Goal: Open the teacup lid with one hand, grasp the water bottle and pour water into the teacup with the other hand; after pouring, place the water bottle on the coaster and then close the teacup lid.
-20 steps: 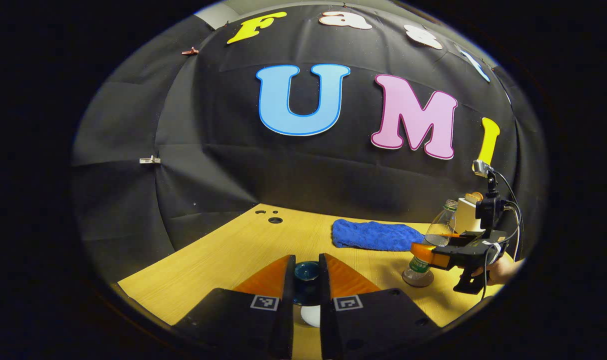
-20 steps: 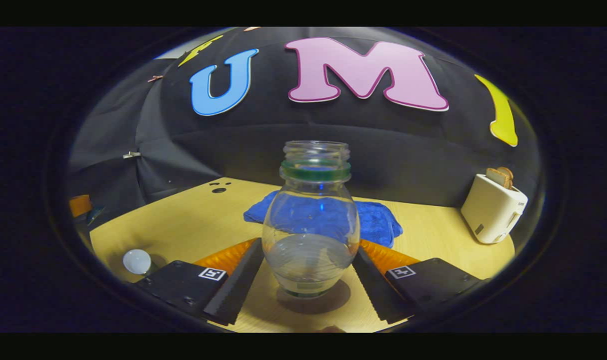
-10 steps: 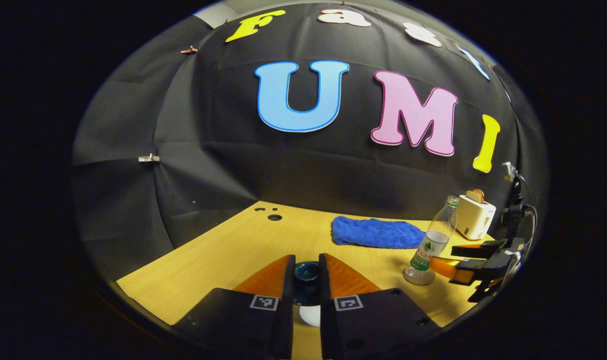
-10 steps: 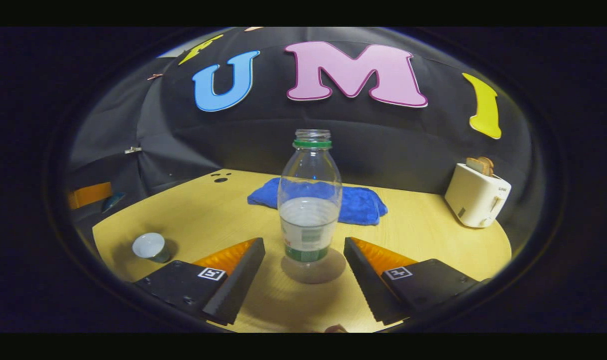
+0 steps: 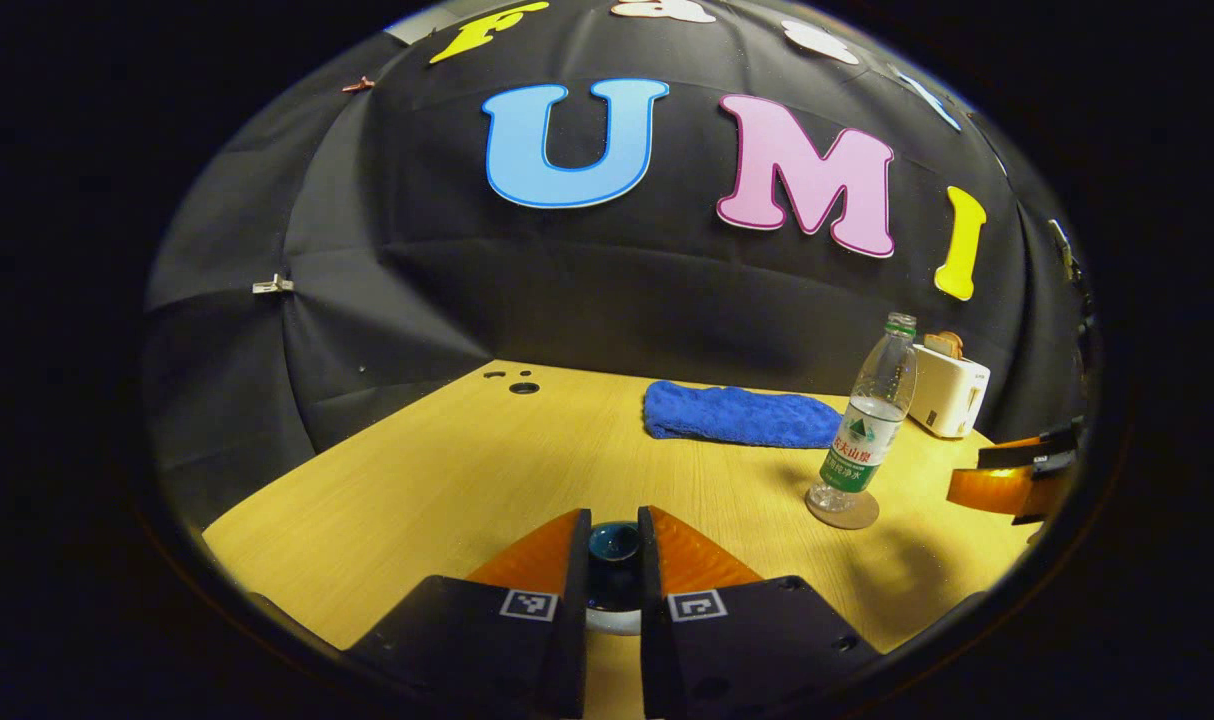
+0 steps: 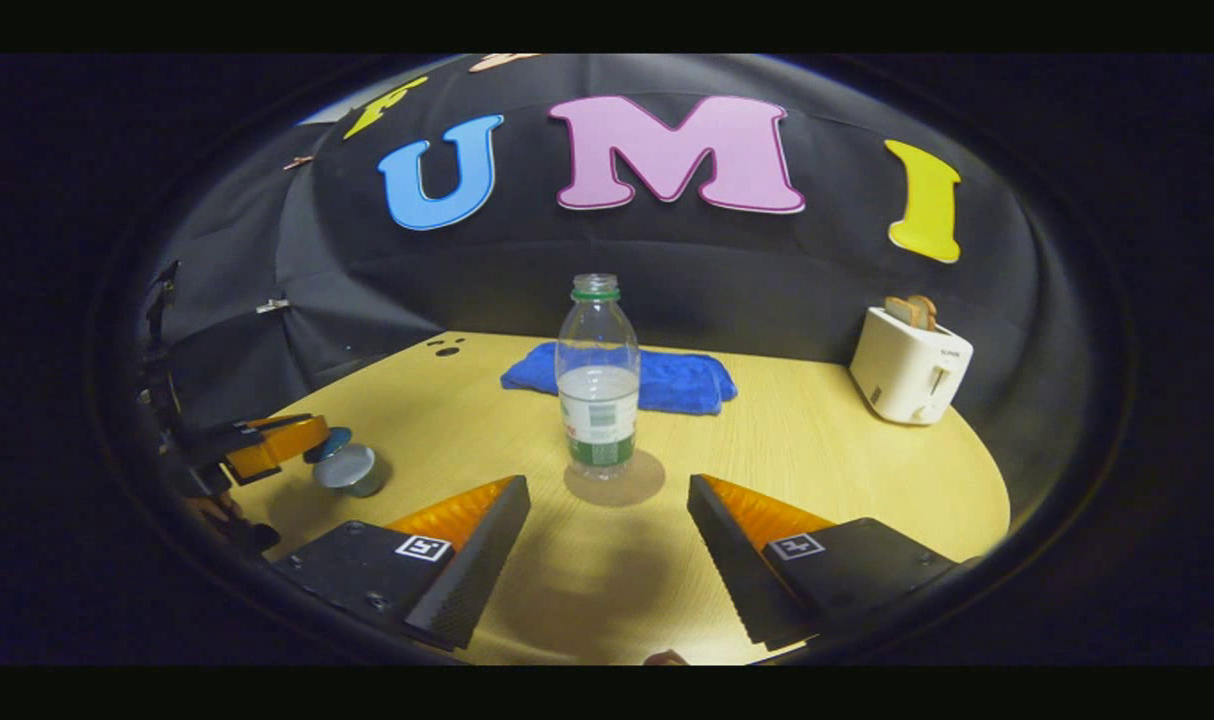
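bottle point(image 6: 597, 385) upright on coaster point(image 6: 615, 478), uncapped, part full; right gripper point(image 6: 607, 545) jaws spread, clear of it, so pour looks done; left gripper point(image 5: 613, 560) pinches lid point(image 5: 613, 545) just above cup point(image 6: 350, 468), lined up to close it

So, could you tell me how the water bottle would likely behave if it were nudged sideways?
The water bottle looks tall and narrow on a small coaster, so it would probably tip rather than slide. It is uncapped and part full, so it would likely spill.
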`<action>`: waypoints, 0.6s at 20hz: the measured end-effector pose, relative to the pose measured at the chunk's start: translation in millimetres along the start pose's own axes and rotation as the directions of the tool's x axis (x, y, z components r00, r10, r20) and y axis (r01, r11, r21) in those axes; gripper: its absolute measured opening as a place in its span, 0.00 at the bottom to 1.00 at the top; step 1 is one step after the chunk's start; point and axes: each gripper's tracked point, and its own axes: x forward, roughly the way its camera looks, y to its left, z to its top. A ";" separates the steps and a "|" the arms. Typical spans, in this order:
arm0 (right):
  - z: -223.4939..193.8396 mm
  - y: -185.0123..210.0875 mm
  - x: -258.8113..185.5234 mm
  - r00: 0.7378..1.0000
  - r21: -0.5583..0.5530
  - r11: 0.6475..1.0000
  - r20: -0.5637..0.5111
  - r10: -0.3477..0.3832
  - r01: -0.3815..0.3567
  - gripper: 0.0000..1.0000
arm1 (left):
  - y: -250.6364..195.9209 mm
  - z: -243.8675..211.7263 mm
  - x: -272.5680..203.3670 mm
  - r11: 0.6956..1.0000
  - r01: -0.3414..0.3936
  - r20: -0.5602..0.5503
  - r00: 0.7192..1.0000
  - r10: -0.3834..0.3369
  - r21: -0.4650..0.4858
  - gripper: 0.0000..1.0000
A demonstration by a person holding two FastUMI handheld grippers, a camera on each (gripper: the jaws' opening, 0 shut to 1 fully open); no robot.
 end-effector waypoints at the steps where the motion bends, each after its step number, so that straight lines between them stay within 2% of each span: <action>1: -7.7 -2.8 -2.6 1.000 0.010 1.000 -0.017 -0.007 0.007 0.99 | -0.5 -2.5 2.4 1.000 0.000 0.000 1.000 0.000 0.007 0.26; 3: -24.0 -7.2 -6.1 0.999 0.030 0.999 -0.051 -0.019 0.021 0.99 | -1.3 -10.4 5.3 1.000 0.001 -0.009 1.000 -0.001 0.018 0.26; 4: -32.0 -10.3 -6.5 0.997 0.040 0.999 -0.071 -0.027 0.030 0.99 | -1.0 -13.6 5.2 1.000 0.002 -0.011 1.000 -0.001 0.018 0.22; 5: -36.1 -11.9 -7.4 0.996 0.055 0.998 -0.082 -0.029 0.034 0.99 | -1.0 -16.7 5.3 1.000 0.003 -0.014 1.000 -0.002 0.014 0.26; 8: -38.5 -11.1 -9.1 0.996 0.093 0.995 -0.087 -0.029 0.037 0.99 | -6.3 -23.2 4.3 1.000 0.015 -0.019 1.000 -0.014 0.023 0.26; 9: -38.6 -10.9 -9.2 0.996 0.094 0.995 -0.088 -0.030 0.039 0.99 | -7.4 -26.2 4.0 0.999 0.016 -0.024 1.000 -0.015 0.034 0.29; 10: -39.1 -9.8 -10.8 0.996 0.092 0.995 -0.088 -0.027 0.036 0.99 | -8.6 -28.0 2.6 0.999 0.013 -0.023 1.000 -0.012 0.045 0.24; 11: -38.3 -8.2 -10.7 0.996 0.088 0.996 -0.085 -0.025 0.032 0.99 | -9.9 -26.2 3.0 0.998 0.013 -0.016 1.000 -0.012 0.057 0.25; 12: -38.1 -7.0 -11.5 0.996 0.084 0.996 -0.085 -0.021 0.028 1.00 | -10.4 -26.8 3.8 0.997 0.012 -0.013 1.000 -0.011 0.070 0.32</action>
